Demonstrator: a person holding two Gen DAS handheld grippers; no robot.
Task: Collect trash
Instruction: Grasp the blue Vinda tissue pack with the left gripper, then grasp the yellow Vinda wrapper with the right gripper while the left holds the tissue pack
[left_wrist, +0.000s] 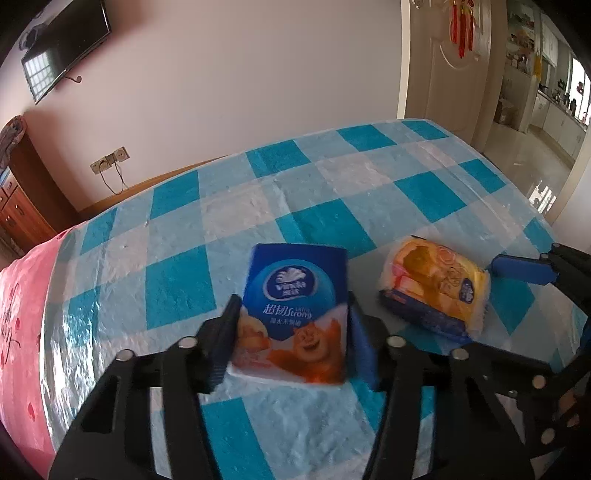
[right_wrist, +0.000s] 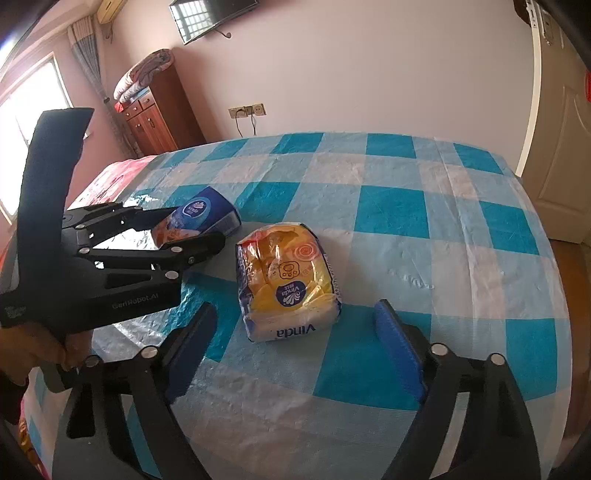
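Blue tissue pack (left_wrist: 293, 314) sits between fingers of my left gripper (left_wrist: 291, 314), both pads pressed to its sides, pack still on checked tablecloth (left_wrist: 332, 206). Yellow tissue pack (right_wrist: 290, 280) lies just right of it, flat on cloth. My right gripper (right_wrist: 295, 332) spread wide, pads clear of yellow pack's near end, nothing pinched.

Left gripper (left_wrist: 293, 325) jaws clamped; right gripper (right_wrist: 295, 332) jaws apart
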